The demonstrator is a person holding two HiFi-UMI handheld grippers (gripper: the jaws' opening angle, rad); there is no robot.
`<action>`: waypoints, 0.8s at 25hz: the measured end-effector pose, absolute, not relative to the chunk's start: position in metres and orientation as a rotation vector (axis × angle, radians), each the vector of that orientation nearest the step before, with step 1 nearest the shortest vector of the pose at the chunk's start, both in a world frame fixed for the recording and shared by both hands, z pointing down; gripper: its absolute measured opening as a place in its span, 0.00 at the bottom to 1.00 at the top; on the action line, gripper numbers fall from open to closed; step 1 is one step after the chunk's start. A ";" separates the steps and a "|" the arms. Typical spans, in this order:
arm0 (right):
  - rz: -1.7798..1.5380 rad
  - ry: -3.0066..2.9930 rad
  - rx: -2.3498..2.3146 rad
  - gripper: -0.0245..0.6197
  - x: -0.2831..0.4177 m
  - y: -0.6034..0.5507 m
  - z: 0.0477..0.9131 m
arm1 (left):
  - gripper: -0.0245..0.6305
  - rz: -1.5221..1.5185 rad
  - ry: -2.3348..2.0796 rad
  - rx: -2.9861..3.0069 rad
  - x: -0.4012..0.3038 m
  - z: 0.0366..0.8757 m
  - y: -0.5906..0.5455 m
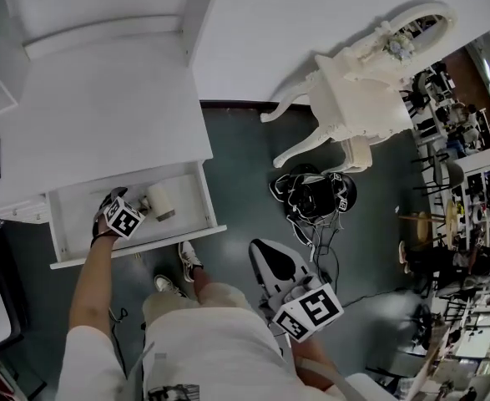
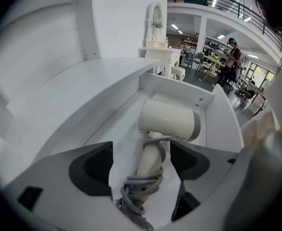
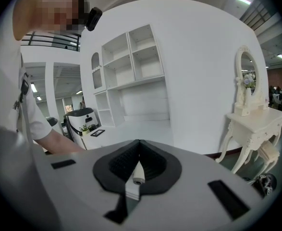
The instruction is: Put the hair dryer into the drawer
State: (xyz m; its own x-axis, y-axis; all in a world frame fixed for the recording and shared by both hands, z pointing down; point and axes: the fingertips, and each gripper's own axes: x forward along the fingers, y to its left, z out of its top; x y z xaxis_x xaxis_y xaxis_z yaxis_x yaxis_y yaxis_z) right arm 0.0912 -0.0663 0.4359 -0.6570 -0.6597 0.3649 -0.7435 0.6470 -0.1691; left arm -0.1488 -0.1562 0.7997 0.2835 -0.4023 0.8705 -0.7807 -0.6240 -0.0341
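A cream hair dryer (image 1: 159, 200) lies in the open white drawer (image 1: 136, 253), its grey cord wound round the handle. In the left gripper view the hair dryer (image 2: 172, 121) rests on the drawer floor with its barrel toward the drawer's back wall (image 2: 179, 85). My left gripper (image 1: 113, 207) hangs over the drawer's left half. The left gripper (image 2: 141, 153) is open: its dark jaws stand apart on either side of the handle without touching it. My right gripper (image 1: 276, 266) is held near the person's right thigh, away from the drawer. The right gripper (image 3: 140, 148) is shut, with nothing between its jaws.
The drawer sticks out from under a white desk top (image 1: 103, 98). An ornate white dressing table (image 1: 361, 98) with a mirror stands to the right. A black bundle with cables (image 1: 311, 195) lies on the dark floor. The person's shoes (image 1: 190, 257) stand just in front of the drawer.
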 end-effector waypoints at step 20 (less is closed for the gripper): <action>0.382 -2.933 0.799 0.05 0.021 -0.126 0.382 | 0.60 0.595 -1.805 1.964 -0.220 0.604 -0.139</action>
State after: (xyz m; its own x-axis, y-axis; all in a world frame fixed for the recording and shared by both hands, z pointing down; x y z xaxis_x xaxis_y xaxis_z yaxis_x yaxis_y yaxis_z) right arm 0.0209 -0.1263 0.3818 -0.8612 -0.4888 0.1393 -0.5082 0.8332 -0.2181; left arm -0.2203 -0.1392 0.6040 0.0728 -0.8238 0.5622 -0.9966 -0.0814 0.0098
